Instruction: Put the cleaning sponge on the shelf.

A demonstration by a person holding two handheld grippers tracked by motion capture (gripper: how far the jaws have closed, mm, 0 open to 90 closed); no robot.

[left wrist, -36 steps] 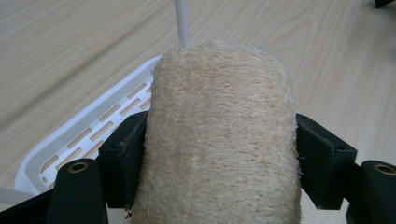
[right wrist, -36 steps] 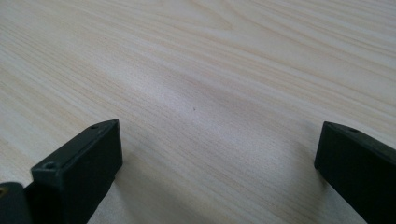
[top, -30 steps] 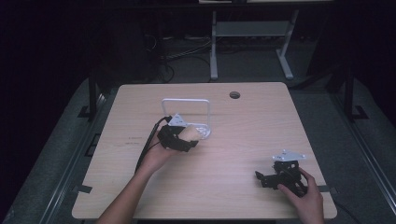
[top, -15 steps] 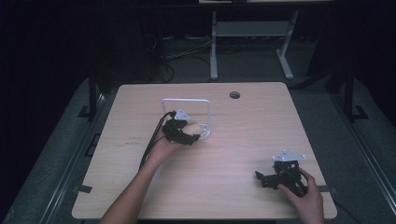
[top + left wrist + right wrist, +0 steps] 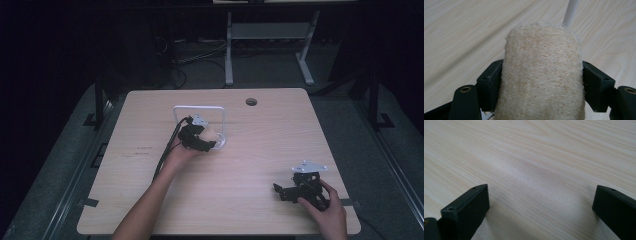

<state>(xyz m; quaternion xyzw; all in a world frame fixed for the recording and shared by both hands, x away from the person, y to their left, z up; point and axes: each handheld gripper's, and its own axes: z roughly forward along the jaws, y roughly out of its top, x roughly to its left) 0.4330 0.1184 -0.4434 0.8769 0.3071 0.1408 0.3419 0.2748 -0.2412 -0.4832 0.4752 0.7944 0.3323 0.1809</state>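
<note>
A pale, fibrous loofah sponge (image 5: 541, 75) sits between the two black jaws of my left gripper (image 5: 542, 72), whose pads press on its sides. From above, the left gripper (image 5: 210, 143) holds the loofah (image 5: 213, 135) low over the table, at the foot of a white wire frame (image 5: 198, 106). One white post (image 5: 571, 12) of that frame rises just behind the loofah. My right gripper (image 5: 278, 190) rests near the front right of the table, pointing left. Its jaws stand wide apart over bare wood in the right gripper view (image 5: 540, 202), with nothing between them.
The light wooden table (image 5: 250, 165) has a round cable hole (image 5: 251, 102) at its back edge. A black cable (image 5: 167, 150) trails from the left gripper toward the front. A white-legged stand (image 5: 270, 35) is on the dark floor beyond the table.
The left hand has carried the loofah to the right and slightly down, toward the right post of the white frame. The right hand has kept still.
</note>
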